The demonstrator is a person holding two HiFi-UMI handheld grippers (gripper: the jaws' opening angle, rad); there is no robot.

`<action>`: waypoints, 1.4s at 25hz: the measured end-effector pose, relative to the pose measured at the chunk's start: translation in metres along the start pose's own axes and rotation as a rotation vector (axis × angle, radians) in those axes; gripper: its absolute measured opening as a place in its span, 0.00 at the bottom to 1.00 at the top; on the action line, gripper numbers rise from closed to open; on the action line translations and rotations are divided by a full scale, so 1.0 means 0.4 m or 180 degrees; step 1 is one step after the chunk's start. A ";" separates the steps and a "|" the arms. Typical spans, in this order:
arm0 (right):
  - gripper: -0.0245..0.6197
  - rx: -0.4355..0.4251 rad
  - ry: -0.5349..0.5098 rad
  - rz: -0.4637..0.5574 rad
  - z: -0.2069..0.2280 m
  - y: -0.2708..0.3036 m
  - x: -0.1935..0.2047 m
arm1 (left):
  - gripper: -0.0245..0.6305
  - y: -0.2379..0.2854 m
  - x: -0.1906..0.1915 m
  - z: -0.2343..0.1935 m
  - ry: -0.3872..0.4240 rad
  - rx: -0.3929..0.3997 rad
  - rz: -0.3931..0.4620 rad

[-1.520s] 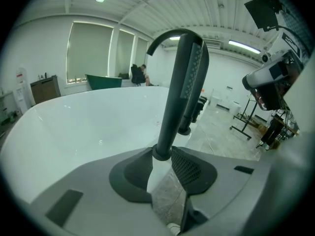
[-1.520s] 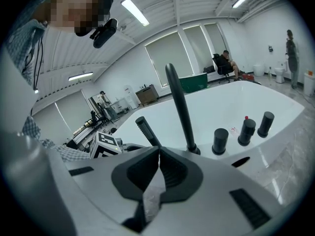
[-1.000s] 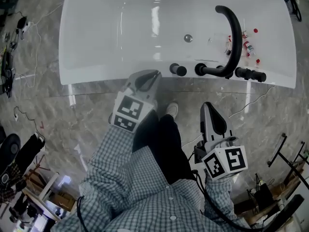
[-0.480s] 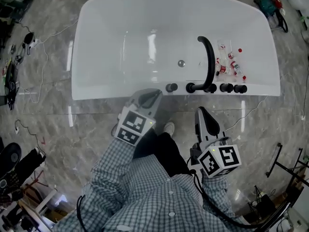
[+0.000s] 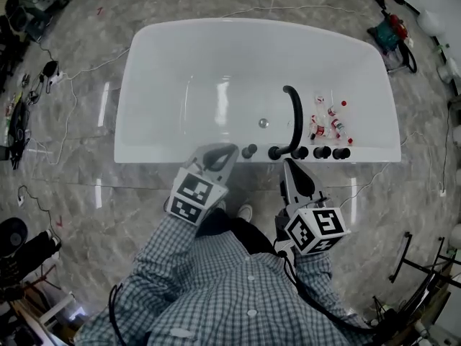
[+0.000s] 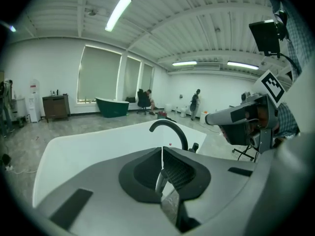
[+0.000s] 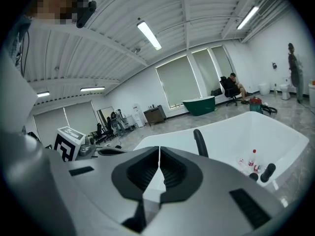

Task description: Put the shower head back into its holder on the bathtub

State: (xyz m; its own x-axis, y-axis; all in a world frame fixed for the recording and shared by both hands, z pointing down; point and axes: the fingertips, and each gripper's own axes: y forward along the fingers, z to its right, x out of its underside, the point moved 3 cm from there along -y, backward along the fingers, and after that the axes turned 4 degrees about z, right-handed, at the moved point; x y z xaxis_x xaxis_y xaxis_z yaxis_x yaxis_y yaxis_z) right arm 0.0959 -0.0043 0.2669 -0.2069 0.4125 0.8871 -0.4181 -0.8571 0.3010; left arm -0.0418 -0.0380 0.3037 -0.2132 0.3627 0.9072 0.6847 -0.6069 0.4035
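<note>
The white bathtub (image 5: 155,153) lies ahead of me, its near rim carrying a black arched spout (image 5: 294,117) and a row of black fittings (image 5: 322,152). I cannot tell which of those is the shower head. My left gripper (image 5: 230,149) hovers just short of the rim, left of the spout, and is shut with nothing gripped. My right gripper (image 5: 287,163) is below the spout's base, also shut and empty. In the left gripper view the closed pads (image 6: 162,154) point at the spout (image 6: 170,127). The right gripper view shows shut jaws with the spout (image 7: 200,142) and a black knob (image 7: 268,171) beyond.
Small red-capped bottles (image 5: 329,121) lie inside the tub right of the spout. Cables and gear (image 5: 39,74) litter the marble floor at left. A tool bag (image 5: 392,34) sits at upper right and a black stand (image 5: 421,272) at lower right. A green tub (image 6: 112,106) stands far off.
Both grippers have risen together with the head camera. The tub now looks smaller and farther below. The left gripper's tip has drawn back from over the rim to just short of it.
</note>
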 end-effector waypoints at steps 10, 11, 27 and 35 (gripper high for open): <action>0.07 -0.0100 -0.0103 0.0097 -0.060 -0.008 -0.082 | 0.07 -0.082 -0.102 0.044 0.0065 0.0143 0.0170; 0.07 -0.0111 -0.0123 0.0112 -0.067 -0.012 -0.089 | 0.07 -0.093 -0.106 0.049 0.0056 0.0142 0.0185; 0.07 -0.0142 -0.0186 0.0236 -0.095 -0.053 -0.117 | 0.07 -0.128 -0.139 0.092 0.0083 0.0266 0.0252; 0.07 -0.0125 -0.0195 0.0222 -0.083 -0.058 -0.105 | 0.07 -0.111 -0.129 0.112 0.0064 0.0340 0.0276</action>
State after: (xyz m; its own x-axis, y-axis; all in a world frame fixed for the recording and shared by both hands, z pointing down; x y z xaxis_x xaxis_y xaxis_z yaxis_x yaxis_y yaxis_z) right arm 0.0848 0.0088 0.2111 -0.1828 0.3317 0.9255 -0.4392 -0.8698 0.2249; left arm -0.0299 0.0019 0.2336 -0.1632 0.2973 0.9407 0.7713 -0.5562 0.3096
